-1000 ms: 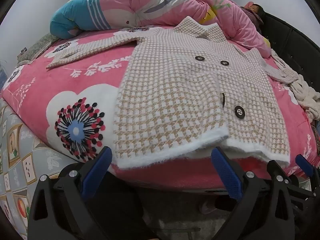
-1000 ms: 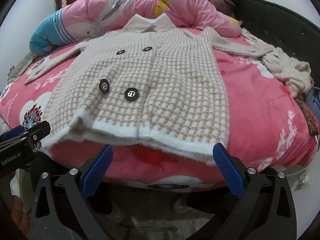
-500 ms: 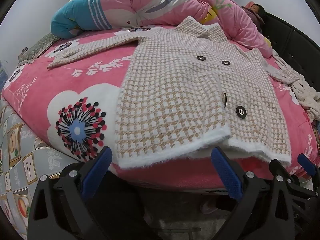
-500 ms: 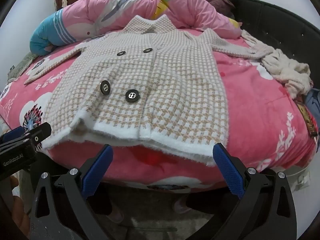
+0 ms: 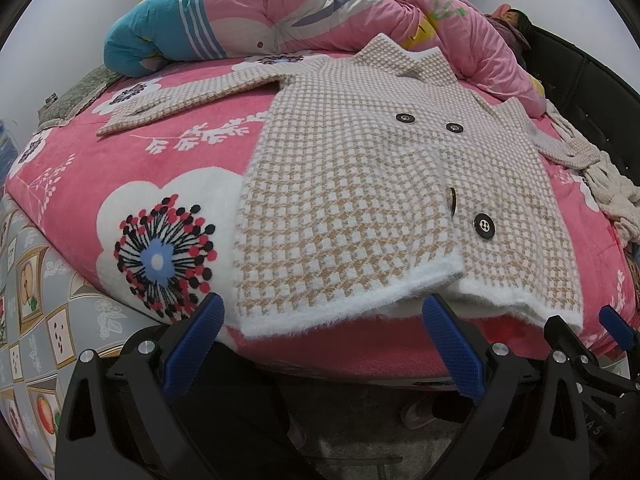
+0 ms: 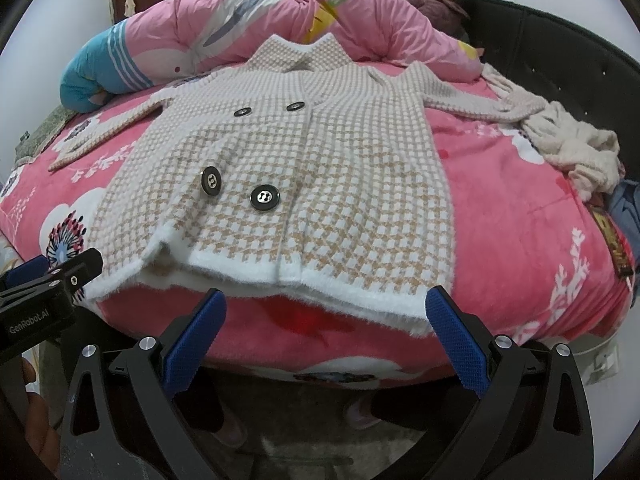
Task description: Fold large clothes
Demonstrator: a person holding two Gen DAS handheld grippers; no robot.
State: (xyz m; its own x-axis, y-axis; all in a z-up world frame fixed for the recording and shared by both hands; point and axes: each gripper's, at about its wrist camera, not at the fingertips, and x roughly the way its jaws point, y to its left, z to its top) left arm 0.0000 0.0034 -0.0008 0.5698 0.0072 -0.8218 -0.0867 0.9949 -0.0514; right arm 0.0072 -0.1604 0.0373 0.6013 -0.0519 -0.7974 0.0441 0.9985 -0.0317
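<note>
The coat [image 5: 360, 184] looked thick and fuzzy, so it would likely feel soft, limp and fairly heavy for a garment, draping rather than holding any shape, with a plush nap that the blue pads should grip without slipping. The best hold seemed to be the white furry hem [image 6: 280, 276] at its near corners, or the shoulders for a lengthwise fold; the hard buttons [image 6: 264, 198] were better avoided. It was a tan-and-white houndstooth coat with a notched collar, four dark buttons in two pairs and white fleecy trim, lying face up and buttoned on the pink flowered bed [image 5: 120, 168], collar toward the far quilt [image 5: 280, 12], both sleeves spread out to left and right, hem overhanging the near edge slightly. The left tool [image 5: 320, 340] hovered just below the hem's left part, jaws wide and empty; the right tool [image 6: 326, 328] hung likewise under the right part, wide and holding nothing.
</note>
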